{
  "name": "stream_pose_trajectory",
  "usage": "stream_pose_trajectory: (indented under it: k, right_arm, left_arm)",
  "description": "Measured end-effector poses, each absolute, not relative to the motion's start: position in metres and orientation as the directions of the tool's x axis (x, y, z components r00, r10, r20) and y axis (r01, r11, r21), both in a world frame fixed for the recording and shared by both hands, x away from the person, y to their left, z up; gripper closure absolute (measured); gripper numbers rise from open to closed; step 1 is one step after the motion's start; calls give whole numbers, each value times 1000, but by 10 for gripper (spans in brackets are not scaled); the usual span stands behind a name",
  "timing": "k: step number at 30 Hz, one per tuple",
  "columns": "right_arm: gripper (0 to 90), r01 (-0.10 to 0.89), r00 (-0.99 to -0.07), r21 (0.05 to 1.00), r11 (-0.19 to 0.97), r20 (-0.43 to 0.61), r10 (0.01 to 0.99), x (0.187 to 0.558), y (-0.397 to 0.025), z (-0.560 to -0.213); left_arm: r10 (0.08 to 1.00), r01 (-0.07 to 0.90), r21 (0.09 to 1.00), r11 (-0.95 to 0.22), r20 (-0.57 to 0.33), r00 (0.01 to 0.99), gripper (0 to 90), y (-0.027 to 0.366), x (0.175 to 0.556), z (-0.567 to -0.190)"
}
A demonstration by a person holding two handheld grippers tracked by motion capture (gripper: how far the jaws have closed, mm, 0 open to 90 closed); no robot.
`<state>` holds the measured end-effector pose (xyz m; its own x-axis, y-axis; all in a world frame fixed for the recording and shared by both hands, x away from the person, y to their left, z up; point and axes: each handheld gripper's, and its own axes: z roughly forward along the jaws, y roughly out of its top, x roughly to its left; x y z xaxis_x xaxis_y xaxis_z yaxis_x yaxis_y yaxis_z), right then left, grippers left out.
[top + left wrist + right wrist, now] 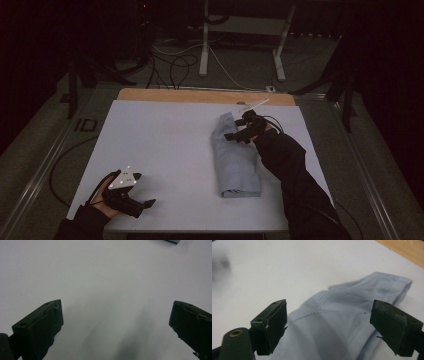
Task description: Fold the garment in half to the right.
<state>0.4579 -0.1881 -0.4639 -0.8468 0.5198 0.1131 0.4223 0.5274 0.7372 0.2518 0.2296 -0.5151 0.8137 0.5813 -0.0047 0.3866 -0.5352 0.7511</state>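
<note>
A folded pale blue garment [234, 160] lies lengthwise on the right half of the white sheet [165, 150] that covers the table. My right gripper [235, 135] hovers over the garment's far end, jaws wide apart with nothing between them. In the right gripper view the garment [342, 322] stretches away under the gripper [329, 322], its perforated fabric and ribbed hem visible. My left gripper [145, 196] rests low at the near left of the sheet, open and empty. In the left gripper view the gripper [116, 322] spreads over bare white sheet [105, 280], with a corner of the garment [172, 241] at the top edge.
A strip of bare wooden tabletop [200, 96] shows beyond the sheet. A thin clear strip [255, 104] lies near the far right of the sheet. Cables and white desk legs [204, 45] stand on the floor behind the table.
</note>
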Motion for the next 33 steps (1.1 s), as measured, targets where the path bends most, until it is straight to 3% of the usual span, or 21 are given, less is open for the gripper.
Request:
stream_pose_trajectory:
  k: [20, 29, 33]
  right_arm:
    - [152, 295, -935, 789, 540, 121, 334, 378, -180, -449]
    - [408, 253, -955, 799, 546, 117, 273, 351, -183, -456]
    - [463, 237, -963, 788, 568, 113, 245, 342, -181, -461]
  left_arm:
    - [565, 367, 741, -562, 20, 825, 3, 230, 250, -514]
    - [571, 370, 748, -552, 15, 821, 3, 232, 250, -513]
    - [572, 370, 748, -550, 15, 820, 3, 233, 251, -513]
